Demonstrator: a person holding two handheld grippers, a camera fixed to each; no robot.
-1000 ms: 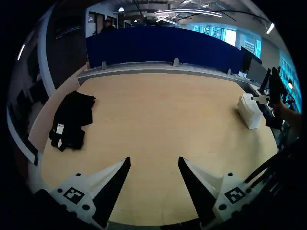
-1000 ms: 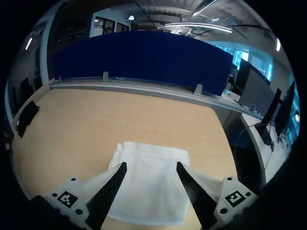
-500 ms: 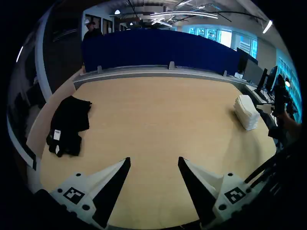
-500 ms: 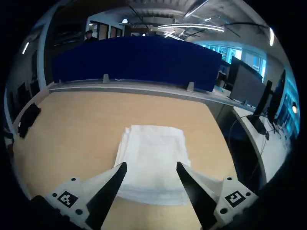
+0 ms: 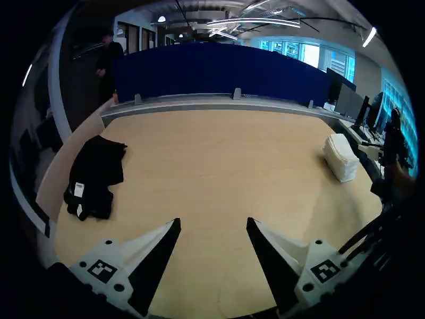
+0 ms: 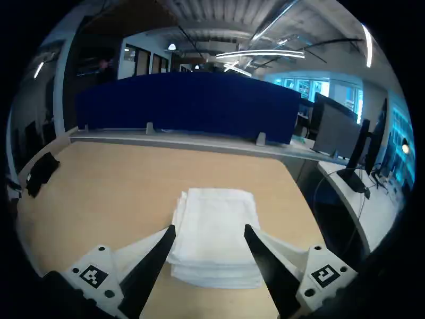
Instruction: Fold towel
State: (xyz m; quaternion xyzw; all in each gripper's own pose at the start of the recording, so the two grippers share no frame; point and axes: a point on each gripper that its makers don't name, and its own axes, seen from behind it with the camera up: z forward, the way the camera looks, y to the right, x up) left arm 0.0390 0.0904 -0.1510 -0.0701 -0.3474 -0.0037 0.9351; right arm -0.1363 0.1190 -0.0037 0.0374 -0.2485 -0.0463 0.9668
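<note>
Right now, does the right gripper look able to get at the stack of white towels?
Probably yes. The right gripper is open and the stack of white towels lies on the table just ahead of its fingers, with nothing in between.

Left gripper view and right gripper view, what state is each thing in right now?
white towels: folded, stacked neatly on the table.
black garment: crumpled, unfolded, lying on the table.
left gripper: open, empty.
right gripper: open, gripping nothing.
</note>
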